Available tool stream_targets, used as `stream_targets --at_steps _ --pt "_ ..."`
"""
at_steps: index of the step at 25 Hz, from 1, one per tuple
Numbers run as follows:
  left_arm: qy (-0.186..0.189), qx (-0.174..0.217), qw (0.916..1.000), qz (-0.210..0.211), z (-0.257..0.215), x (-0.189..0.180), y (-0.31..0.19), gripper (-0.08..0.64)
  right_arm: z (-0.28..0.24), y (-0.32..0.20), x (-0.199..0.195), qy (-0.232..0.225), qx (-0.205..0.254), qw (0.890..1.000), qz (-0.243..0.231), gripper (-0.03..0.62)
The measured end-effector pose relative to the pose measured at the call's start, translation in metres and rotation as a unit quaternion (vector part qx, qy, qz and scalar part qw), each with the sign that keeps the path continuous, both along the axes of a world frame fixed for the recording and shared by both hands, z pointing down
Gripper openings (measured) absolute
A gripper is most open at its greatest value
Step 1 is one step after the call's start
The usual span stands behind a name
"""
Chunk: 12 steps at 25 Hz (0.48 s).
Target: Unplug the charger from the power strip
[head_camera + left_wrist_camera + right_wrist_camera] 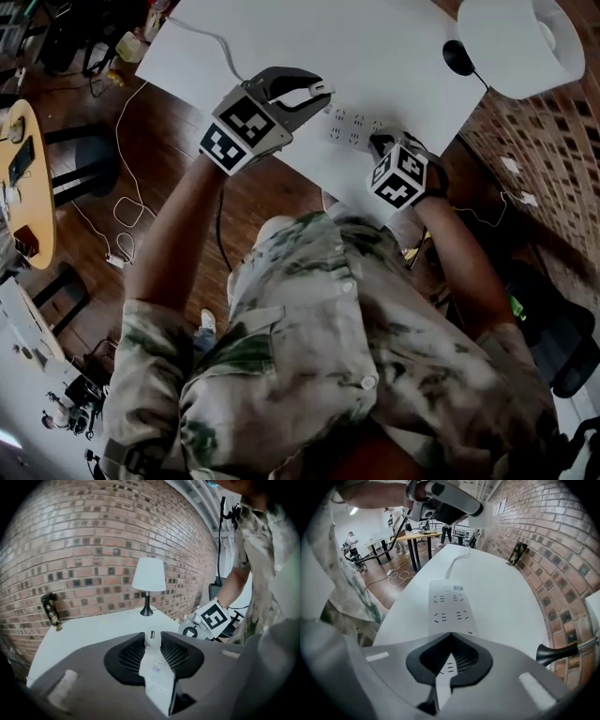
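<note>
Near one power strip (450,609), left gripper (152,638) clamps one charger (155,670).

White charger (153,660) (1 USB port (152,635) at its tip) held aloft, unplugged; white power strip (451,609) lies flat.

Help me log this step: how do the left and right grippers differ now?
The left gripper is shut on the white charger; the right gripper is shut with nothing between its jaws. The left gripper is lifted clear of the power strip; the right gripper sits low over it. Both carry marker cubes.
</note>
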<state>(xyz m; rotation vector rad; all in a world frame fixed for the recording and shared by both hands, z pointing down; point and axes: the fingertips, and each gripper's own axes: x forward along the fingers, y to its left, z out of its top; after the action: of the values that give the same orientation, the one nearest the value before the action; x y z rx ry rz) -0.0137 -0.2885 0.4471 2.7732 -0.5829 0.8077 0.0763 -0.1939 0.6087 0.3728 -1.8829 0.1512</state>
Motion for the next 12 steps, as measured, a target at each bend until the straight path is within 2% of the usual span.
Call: stream_targets --at_steps 3,7,12 --pt "0.030 0.002 0.9984 -0.048 -0.027 -0.028 0.023 0.112 -0.024 0.000 0.003 -0.014 0.057 0.998 0.030 0.002" --pt "0.061 0.014 0.9931 -0.099 -0.062 -0.072 0.074 0.112 -0.075 0.026 -0.011 -0.073 0.090 0.990 0.074 0.045" --pt "0.078 0.027 0.9846 -0.154 -0.095 -0.141 0.159 0.114 -0.149 0.082 -0.052 -0.160 0.143 0.970 0.114 0.061"
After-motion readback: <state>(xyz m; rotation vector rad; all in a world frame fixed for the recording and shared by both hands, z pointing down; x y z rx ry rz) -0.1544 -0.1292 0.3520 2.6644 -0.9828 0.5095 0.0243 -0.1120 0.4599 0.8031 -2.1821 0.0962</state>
